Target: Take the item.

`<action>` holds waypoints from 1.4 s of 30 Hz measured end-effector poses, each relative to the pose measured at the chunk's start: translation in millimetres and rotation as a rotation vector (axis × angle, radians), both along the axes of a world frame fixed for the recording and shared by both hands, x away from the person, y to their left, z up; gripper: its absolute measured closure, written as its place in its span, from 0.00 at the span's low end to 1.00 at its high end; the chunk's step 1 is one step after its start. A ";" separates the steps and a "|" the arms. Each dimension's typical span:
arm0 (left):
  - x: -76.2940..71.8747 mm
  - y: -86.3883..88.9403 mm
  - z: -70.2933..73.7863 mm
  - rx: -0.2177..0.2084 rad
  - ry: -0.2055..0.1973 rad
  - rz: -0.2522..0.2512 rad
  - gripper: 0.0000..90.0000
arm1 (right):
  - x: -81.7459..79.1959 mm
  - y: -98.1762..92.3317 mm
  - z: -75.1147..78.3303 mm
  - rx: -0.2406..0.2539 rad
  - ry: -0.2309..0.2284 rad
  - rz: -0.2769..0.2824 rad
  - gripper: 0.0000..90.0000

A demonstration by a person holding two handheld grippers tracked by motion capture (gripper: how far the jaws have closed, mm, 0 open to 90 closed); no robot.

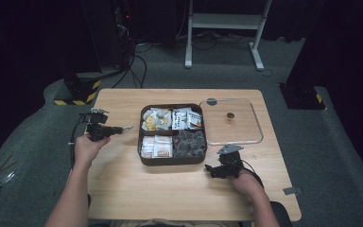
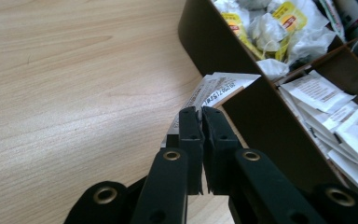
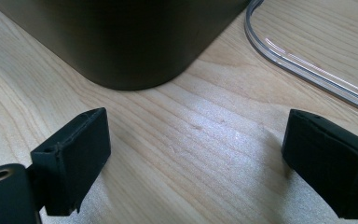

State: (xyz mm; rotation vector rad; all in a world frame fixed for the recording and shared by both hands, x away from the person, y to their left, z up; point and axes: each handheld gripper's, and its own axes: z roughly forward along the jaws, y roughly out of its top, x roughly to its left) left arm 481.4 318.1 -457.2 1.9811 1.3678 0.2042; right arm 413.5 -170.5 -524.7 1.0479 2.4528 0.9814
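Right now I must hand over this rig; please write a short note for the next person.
Left gripper: fingers shut on a white sachet, held left of the brown divided box, outside it.
Right gripper: open and empty, low over the table by the box's near right corner.
Clear lid: off, lying right of the box.
Done: lid removed, one sachet gripped.
Left: place the sachet, probably in the white-sachet compartment, then likely replace the lid.
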 end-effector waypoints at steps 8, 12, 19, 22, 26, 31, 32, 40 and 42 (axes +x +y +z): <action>15.3 -4.2 -21.4 0.047 0.079 0.002 0.96 | -1.3 -0.5 -0.1 -0.001 -0.004 -0.003 0.09; 20.0 -6.5 -27.2 0.052 0.090 0.006 0.97 | -2.6 -0.8 0.1 -0.002 -0.002 -0.007 0.09; 22.4 -14.3 -33.3 0.077 0.094 -0.027 0.95 | -4.1 -0.7 0.0 -0.001 -0.001 -0.016 0.09; 22.8 -16.0 -35.9 0.091 0.100 -0.028 0.91 | -4.3 -0.7 0.0 0.000 -0.001 -0.018 0.09; 22.7 -14.4 -35.4 0.086 0.097 -0.022 0.85 | -4.3 -0.7 0.0 0.000 0.000 -0.018 0.09; 21.9 -13.0 -33.9 0.070 0.091 -0.011 0.77 | -4.3 -0.7 0.0 0.000 0.000 -0.017 0.09; 21.4 -12.7 -32.9 0.061 0.086 -0.008 0.76 | -4.3 -0.7 0.0 0.000 0.000 -0.017 0.09; 11.8 -8.2 -23.0 0.035 0.020 0.005 0.62 | -4.3 -1.0 0.0 0.001 0.000 -0.014 0.09; 8.6 -6.0 -21.9 0.038 0.006 0.010 0.59 | -4.0 -1.2 0.0 0.001 -0.001 -0.010 0.09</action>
